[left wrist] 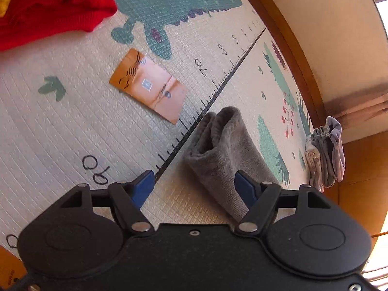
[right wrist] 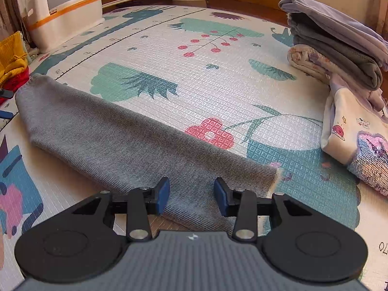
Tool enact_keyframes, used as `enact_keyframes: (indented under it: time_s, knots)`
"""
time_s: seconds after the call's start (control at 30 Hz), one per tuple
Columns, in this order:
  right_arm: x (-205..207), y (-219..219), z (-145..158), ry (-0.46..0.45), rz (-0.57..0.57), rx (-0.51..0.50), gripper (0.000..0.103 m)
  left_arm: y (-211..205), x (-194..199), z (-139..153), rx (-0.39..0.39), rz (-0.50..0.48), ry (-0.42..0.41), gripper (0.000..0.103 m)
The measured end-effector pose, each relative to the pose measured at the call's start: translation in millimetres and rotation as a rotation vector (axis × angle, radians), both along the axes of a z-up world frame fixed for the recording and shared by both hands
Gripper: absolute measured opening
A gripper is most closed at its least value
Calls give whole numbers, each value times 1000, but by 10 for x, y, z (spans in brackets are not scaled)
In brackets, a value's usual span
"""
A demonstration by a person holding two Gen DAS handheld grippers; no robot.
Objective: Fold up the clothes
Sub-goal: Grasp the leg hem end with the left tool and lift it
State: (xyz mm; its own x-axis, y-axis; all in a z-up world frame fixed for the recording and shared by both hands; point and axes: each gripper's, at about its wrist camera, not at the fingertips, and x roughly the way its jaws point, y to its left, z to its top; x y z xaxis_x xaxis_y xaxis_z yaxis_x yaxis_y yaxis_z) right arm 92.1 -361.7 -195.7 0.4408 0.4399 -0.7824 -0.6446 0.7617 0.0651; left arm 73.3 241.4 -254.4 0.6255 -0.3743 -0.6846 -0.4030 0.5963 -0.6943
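A grey knit garment [right wrist: 116, 135] lies folded into a long strip across the play mat [right wrist: 218, 92]. My right gripper [right wrist: 191, 197] hovers open over its near end, blue pads apart and holding nothing. In the left wrist view the other end of the grey garment [left wrist: 225, 150] shows its layered fold. My left gripper [left wrist: 195, 189] is open above the mat beside it, its right pad over the cloth edge, nothing held.
A stack of folded clothes [right wrist: 339, 55] sits at the mat's right side, seen also as a far pile [left wrist: 325, 155]. Red [left wrist: 48, 12] and yellow clothes lie at the left. An orange paper packet [left wrist: 148, 84] rests on the mat. A white bin [right wrist: 65, 21] stands behind.
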Motion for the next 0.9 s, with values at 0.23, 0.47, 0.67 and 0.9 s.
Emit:
enact_keyframes:
  time_s: [0.23,0.47,0.67,0.9]
  knots:
    - [50,35,25,60,-44,4,44,-103,351,11,62,-45,-54,37]
    - [10,221,112,163,-17,-8,43,123,1075,58,87,-91,-106,38]
    - [-16,286,187,107,28,-3,42,219,764,-39,-44,54,-89,56]
    - [90,227,65,135,9,8,41,129,912,-70,-35,60,-148,56]
